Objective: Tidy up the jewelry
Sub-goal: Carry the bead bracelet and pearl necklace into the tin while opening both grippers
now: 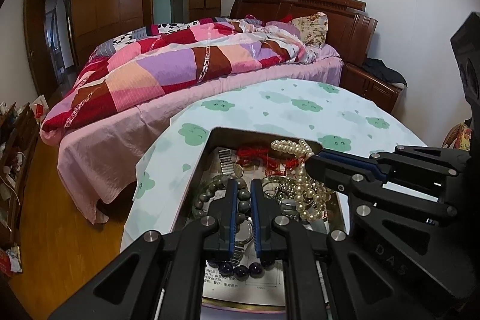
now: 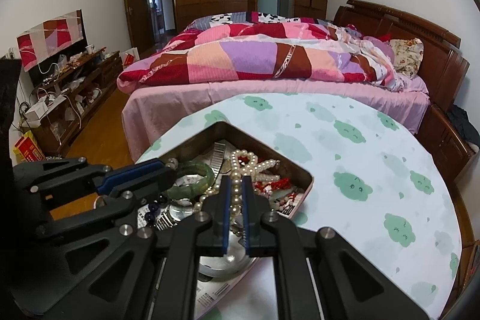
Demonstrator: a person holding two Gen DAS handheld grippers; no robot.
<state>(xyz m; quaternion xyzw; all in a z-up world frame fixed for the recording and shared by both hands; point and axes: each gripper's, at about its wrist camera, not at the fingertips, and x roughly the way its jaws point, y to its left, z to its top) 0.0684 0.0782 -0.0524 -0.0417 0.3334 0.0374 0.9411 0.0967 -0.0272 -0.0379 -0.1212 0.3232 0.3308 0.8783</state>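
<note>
Left wrist view: an open metal tin (image 1: 312, 143) holds a pearl necklace (image 1: 303, 185) draped lengthwise and bead bracelets (image 1: 210, 188); left gripper (image 1: 242, 185) nearly closed, empty; right gripper (image 2: 236, 182) pinching pearls.

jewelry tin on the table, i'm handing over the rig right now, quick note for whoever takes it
Left gripper: nearly shut, over the dark grey bead bracelet; grip unclear.
Right gripper: nearly shut around the white pearl necklace; grip unclear.
All jewelry sits tangled in the open metal tin on the cloud-print tablecloth: green jade bangle, red cord pieces.
Done: nothing sorted out. Left: everything.
</note>
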